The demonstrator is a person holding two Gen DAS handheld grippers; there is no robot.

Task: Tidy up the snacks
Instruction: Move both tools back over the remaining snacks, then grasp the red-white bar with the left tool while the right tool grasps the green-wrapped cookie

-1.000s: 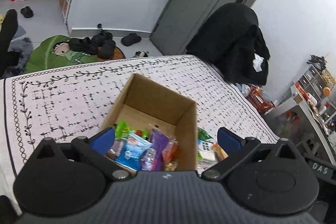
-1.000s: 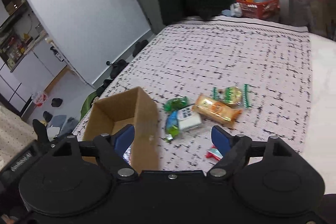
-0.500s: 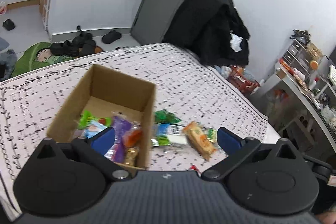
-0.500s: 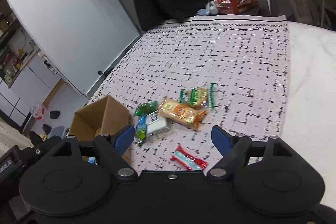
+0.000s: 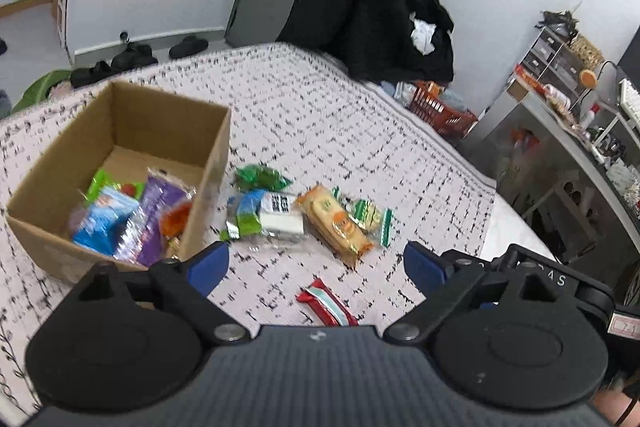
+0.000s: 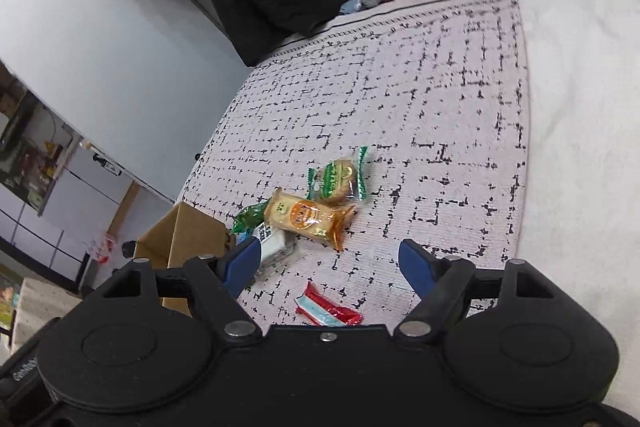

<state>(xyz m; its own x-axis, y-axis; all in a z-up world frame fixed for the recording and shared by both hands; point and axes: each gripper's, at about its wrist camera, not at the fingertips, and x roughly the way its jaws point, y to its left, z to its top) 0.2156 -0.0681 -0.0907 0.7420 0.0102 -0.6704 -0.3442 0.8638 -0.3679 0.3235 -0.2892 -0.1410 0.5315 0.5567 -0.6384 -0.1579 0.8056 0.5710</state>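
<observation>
Cardboard box [image 5: 120,163] at left already holds snacks; your next pick looks like the red wrapper [image 6: 326,311], low centre. Both left gripper [image 5: 316,265] and right gripper [image 6: 330,261] are closing, empty; drop lower first.

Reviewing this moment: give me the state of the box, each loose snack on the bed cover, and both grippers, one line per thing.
cardboard box: open-topped, upright, several snacks inside.
green packet: loose beside the box.
white and blue packet: lying flat, not boxed.
orange cracker pack: lying flat, partly over the green-striped packet.
red bar: lying alone, nearest the grippers.
left gripper: jaws closing, nothing between them.
right gripper: jaws closing, nothing gripped.
</observation>
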